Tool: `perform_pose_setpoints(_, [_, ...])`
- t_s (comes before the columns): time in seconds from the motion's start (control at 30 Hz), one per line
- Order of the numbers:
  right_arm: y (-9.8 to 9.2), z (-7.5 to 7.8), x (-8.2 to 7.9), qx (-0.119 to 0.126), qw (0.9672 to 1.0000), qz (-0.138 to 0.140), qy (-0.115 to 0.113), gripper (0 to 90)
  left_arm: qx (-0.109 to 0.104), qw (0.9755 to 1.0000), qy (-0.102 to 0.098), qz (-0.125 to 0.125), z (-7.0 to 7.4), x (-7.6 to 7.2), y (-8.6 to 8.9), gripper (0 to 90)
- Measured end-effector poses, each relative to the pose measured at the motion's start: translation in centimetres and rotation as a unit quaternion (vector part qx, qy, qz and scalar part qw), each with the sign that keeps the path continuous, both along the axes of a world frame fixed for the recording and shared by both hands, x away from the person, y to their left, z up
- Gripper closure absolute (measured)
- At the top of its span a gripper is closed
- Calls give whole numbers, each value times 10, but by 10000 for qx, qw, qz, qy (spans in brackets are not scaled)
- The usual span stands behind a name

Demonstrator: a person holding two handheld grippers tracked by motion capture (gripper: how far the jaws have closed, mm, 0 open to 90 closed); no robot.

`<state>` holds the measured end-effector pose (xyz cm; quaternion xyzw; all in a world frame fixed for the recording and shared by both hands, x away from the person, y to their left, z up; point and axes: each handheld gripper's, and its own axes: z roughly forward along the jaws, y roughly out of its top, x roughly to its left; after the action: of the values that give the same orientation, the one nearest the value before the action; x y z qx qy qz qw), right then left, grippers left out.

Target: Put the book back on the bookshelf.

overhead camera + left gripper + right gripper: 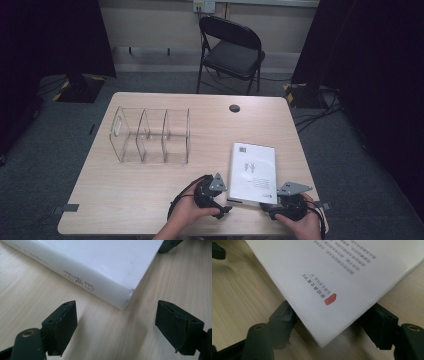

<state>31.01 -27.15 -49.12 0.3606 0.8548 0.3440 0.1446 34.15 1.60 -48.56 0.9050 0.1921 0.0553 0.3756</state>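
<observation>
Lying flat near the front right edge of the desk (125, 200) is a white book (253, 172), back cover up. The right gripper (329, 322) has the book's near corner between its jaws, the pads at its two edges. The left gripper (116, 327), jaws spread wide and empty, sits just off the spine corner. A clear plastic organizer (150, 135) stands well apart.

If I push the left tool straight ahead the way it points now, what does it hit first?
Most likely the near corner of the white paperback book, lying flat on the pale wooden table. The left tool is open, with bare tabletop before that corner.
</observation>
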Motion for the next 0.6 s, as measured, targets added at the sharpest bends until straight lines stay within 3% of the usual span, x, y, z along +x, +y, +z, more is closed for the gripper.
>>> perform_pose_setpoints(0.03, [0,0,0,1,10000,-1,-13,313,11,9999,58,-86,-4,2,-5,158])
perform_pose_setpoints(0.17, [1,1,0,-46,10000,-21,25,316,103,9999,-13,-82,-7,1,-10,128])
perform_pose_setpoints(0.2, [2,2,0,-82,10000,2,20,319,-19,10000,40,64,-9,2,-11,114])
perform_pose_setpoints(0.27, [3,3,1,-87,9999,2,83,324,-12,10000,26,-27,-8,3,-12,129])
perform_pose_setpoints(0.37, [3,3,0,-79,9999,-38,128,325,-12,10000,7,34,-8,1,-16,141])
perform_pose_setpoints(0.4, [3,3,1,-94,9999,-3,110,326,77,10000,-47,22,-8,2,-16,144])
perform_pose_setpoints(0.6, [2,0,-2,10,10000,-46,6,336,22,9998,-14,182,-7,3,-17,178])
